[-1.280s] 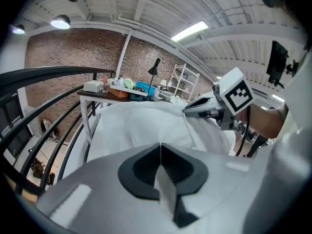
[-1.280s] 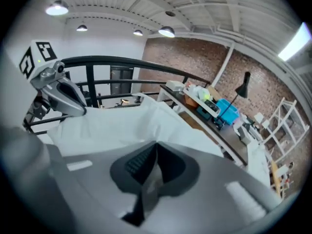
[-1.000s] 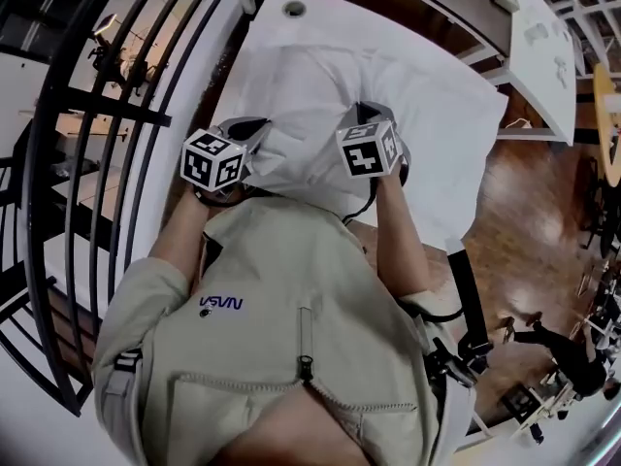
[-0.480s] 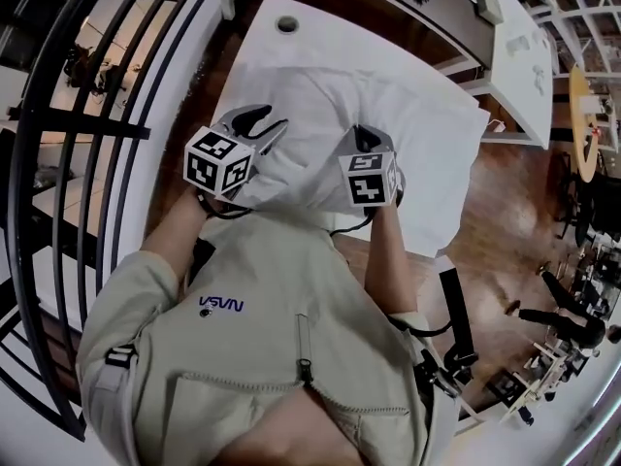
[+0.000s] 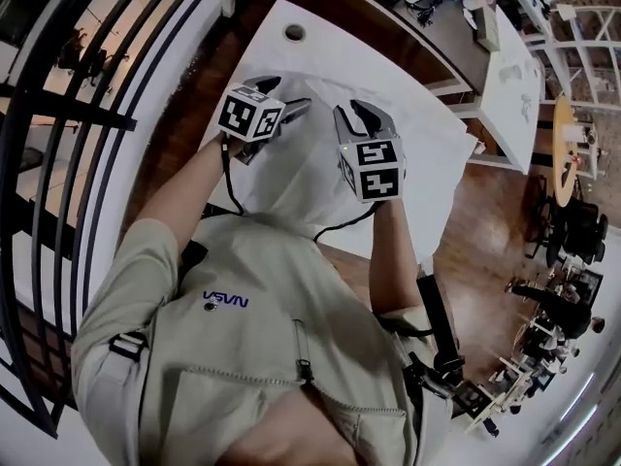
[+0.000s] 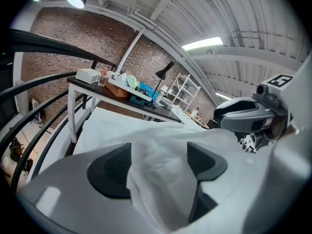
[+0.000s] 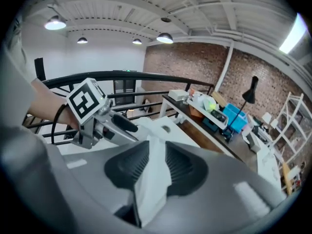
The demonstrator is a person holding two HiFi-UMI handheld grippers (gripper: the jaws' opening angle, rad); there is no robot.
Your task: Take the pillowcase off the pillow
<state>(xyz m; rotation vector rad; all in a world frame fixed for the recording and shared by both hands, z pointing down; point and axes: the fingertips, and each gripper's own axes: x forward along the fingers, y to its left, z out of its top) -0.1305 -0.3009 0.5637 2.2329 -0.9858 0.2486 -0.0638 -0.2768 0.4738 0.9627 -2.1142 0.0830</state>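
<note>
A white pillow in its white pillowcase [image 5: 320, 168] lies on the white table [image 5: 320, 51] in front of the person. My left gripper [image 5: 284, 95] is over the pillow's far left part. Its jaws have just been opening and stand wide; loose pillowcase cloth [image 6: 161, 174] lies between the pads without being pressed. My right gripper [image 5: 361, 115] is beside it at the right. Its jaws have also just been opening, a little; a narrow fold of the pillowcase [image 7: 153, 174] still fills the gap and touches both pads.
A black curved railing [image 5: 87, 115] runs along the table's left side. Beyond the table stands a dark desk [image 6: 122, 89] with boxes and a lamp. Another white table [image 5: 505, 66] is at the right. The table has a cable hole [image 5: 294, 32] near its far edge.
Both grippers have moved away from the person, further over the pillow. The left jaws went from shut on cloth to wide apart. The right jaws parted slightly with the fold still in them.
</note>
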